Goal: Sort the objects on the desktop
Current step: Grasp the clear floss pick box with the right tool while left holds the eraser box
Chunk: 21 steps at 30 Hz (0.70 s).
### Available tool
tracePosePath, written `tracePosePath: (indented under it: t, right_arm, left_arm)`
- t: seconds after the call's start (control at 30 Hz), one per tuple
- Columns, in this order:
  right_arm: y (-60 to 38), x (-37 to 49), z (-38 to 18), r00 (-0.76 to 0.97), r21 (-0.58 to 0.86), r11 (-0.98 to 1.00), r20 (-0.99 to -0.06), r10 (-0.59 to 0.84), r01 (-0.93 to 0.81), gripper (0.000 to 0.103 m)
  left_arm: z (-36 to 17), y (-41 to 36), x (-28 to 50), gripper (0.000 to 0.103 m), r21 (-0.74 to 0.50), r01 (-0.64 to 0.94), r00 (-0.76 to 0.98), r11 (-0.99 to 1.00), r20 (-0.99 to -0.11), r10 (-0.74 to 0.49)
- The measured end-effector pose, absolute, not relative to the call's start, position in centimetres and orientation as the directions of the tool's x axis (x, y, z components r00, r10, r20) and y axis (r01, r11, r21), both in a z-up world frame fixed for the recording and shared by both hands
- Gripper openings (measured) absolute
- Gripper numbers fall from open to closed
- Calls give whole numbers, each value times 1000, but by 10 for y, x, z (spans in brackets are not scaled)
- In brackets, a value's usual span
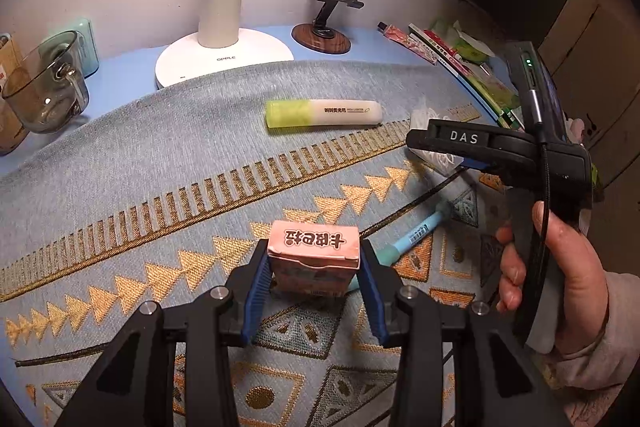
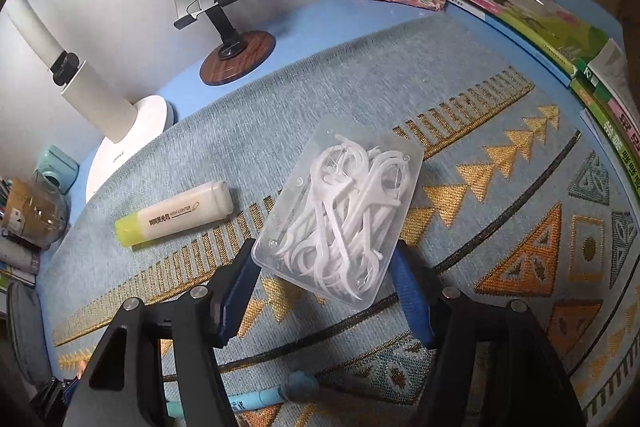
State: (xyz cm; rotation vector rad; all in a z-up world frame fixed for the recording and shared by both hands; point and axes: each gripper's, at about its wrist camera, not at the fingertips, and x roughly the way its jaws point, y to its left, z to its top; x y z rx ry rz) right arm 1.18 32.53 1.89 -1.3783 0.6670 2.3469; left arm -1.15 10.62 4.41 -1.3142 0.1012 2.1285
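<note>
Left wrist view: the left gripper (image 1: 314, 277) has its black fingers with ribbed blue pads (image 1: 256, 287) clamped on the two sides of a small pink cardboard box (image 1: 314, 259), rectangular, with printed characters on its top flap. Beneath the box lies a woven grey-blue mat (image 1: 160, 155) with gold triangle and bar motifs, spread over a blue worktop (image 1: 120, 67). Ahead of the fingers a highlighter (image 1: 322, 113) lies flat, its cream barrel ending in a translucent yellow cap. To the right of the fingers a light-blue pen (image 1: 416, 233) lies slantwise, its end passing behind the box. Further right a hand (image 1: 560, 267) grips the handle of the right gripper (image 1: 432, 143). Beyond the mat stand a white lamp (image 1: 222, 39) with a round base and cylindrical stem, a metal phone stand (image 1: 328, 7) on a wood-grain disc, and, at far left, a smoky glass mug (image 1: 44, 91).

Right wrist view: the right gripper's fingers (image 2: 412, 291) stand apart, flanking the near end of a clear, rounded-corner plastic case (image 2: 340, 211) filled with white floss picks; no pad presses on it. The case rests on the mat. The highlighter lies left of the fingers. A row of glossy books (image 2: 552, 39) lines the worktop's right edge.
</note>
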Motion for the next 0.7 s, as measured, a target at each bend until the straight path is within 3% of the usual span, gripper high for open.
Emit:
tracePosePath:
  t: [0.2,0.53,0.7]
  right_arm:
    - [358,56,25,-471,234,-847,-882,23,-478,62]
    - [363,139,20,-397,109,-930,-917,43,-352,62]
    - [371,144,21,-388,203,-905,-920,-47,-373,63]
  left_arm:
    - [47,113,-8,38,-251,-552,-308,-796,-825,473]
    - [54,130,0,38,-254,-577,-301,-776,-817,491]
    - [51,136,4,38,-259,-587,-286,-767,-820,496]
